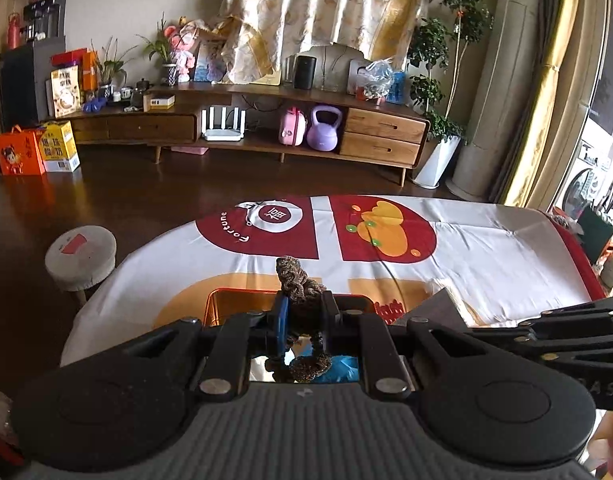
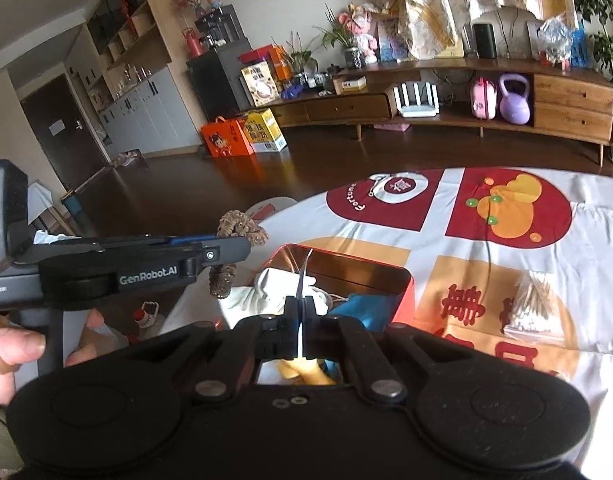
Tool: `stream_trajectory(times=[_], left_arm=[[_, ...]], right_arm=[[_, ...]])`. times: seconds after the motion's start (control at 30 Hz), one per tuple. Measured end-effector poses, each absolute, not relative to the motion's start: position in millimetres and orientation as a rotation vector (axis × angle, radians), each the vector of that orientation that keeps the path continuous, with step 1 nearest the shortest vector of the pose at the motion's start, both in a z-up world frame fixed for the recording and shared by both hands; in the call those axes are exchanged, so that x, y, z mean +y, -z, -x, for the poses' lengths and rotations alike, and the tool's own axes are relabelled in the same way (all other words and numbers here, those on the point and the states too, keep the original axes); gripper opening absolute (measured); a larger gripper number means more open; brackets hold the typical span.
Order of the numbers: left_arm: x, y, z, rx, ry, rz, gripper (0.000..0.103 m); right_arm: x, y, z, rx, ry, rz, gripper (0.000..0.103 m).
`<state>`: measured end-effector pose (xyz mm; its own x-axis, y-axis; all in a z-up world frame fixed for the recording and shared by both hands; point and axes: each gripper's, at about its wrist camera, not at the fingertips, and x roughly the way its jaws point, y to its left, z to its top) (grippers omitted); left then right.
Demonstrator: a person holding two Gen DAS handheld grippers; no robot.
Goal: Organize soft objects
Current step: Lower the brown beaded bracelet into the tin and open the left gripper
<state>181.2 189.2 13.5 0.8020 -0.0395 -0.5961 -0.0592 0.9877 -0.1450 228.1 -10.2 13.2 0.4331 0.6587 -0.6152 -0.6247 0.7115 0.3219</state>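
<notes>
One brown scrunchie [image 1: 296,280] in left tool [image 1: 300,316], one red tin [image 2: 386,276] below.

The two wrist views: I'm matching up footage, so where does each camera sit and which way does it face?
Left wrist: sits on the left gripper, faces across the table toward the TV cabinet; own fingers clamp a brown scrunchie.
Right wrist: sits on the right gripper, faces the same way; own fingers pinch something thin and white, left gripper and hand alongside.
Shared: scrunchie, red tin, tablecloth, cabinet.
</notes>
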Motion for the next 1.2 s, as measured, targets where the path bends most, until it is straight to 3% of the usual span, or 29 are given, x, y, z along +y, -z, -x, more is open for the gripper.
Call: stream_trajectory(times=[0.4,1.07,1.2], left_arm=[[207,34,-219,0.706,0.007,0.220,0.016],[222,79,-227,0.809,-0.027,0.231,0.016],[222,76,-228,0.811,-0.036,0.219,0.020]], right_arm=[[15,35,-263,0.902,-0.785,-0.070,0.001],[13,70,-270,0.980,-0.762,-0.151,0.015],[8,67,-269,0.966,-0.752,-0.138,0.019]])
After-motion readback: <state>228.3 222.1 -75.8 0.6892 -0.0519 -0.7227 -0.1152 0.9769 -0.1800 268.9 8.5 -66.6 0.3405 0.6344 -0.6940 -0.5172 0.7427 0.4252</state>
